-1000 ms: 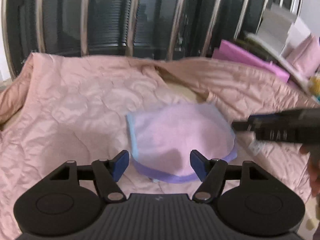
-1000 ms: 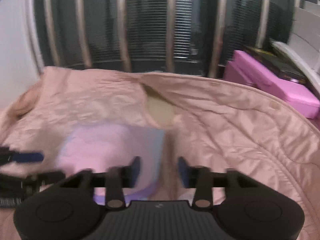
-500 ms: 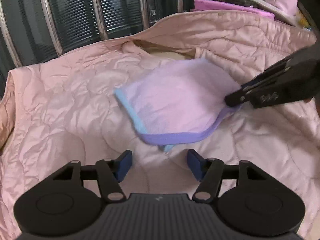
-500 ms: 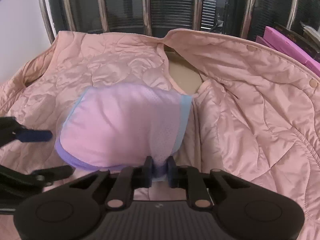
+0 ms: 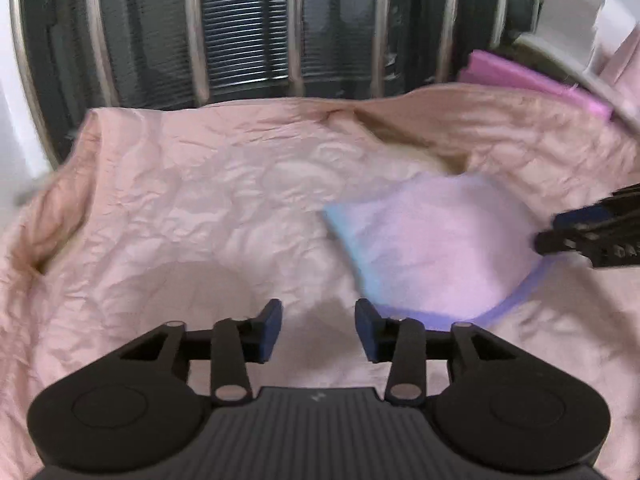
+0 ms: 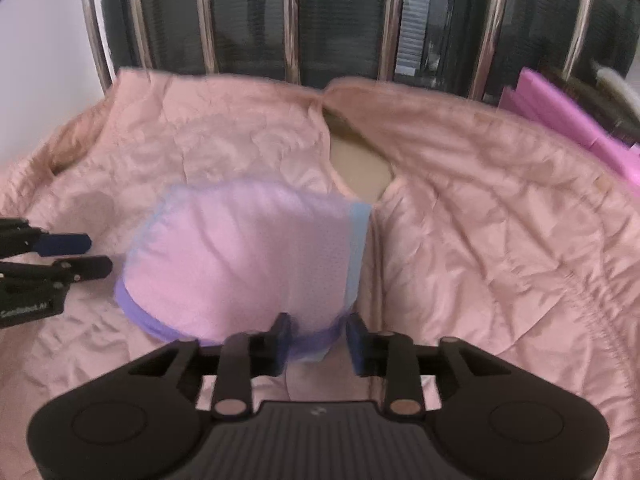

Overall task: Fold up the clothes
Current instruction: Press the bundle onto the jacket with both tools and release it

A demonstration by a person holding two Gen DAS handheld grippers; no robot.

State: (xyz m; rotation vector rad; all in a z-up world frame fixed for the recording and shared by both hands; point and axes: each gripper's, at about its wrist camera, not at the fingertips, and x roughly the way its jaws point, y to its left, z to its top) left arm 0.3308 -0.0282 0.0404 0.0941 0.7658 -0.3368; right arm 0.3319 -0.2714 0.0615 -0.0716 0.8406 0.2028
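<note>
A small folded pink mesh garment [image 5: 436, 248] with a lilac hem and pale blue edge lies on a spread pink quilted jacket [image 5: 180, 220]. My left gripper [image 5: 319, 330] hovers over the bare jacket to the garment's left. Its jaws are closing with nothing between them. In the right wrist view the garment [image 6: 248, 256] sits just ahead of my right gripper [image 6: 319, 340]. That gripper's jaws are opening, and the lilac hem corner lies loose between them. The left gripper [image 6: 86, 256] shows at the left edge, and the right gripper [image 5: 550, 234] at the right edge of the left wrist view.
Shiny metal bars [image 6: 292, 20] with dark glass stand behind the jacket [image 6: 480, 240]. Its open collar [image 6: 360, 160] shows a beige lining. Pink boxes [image 6: 560, 120] are stacked at the back right, and a white wall [image 6: 40, 40] is at the left.
The right gripper, shut on the garment's hem half a second ago, has spread its jaws off it. The left gripper has shifted left off the garment, and its jaws are narrower.
</note>
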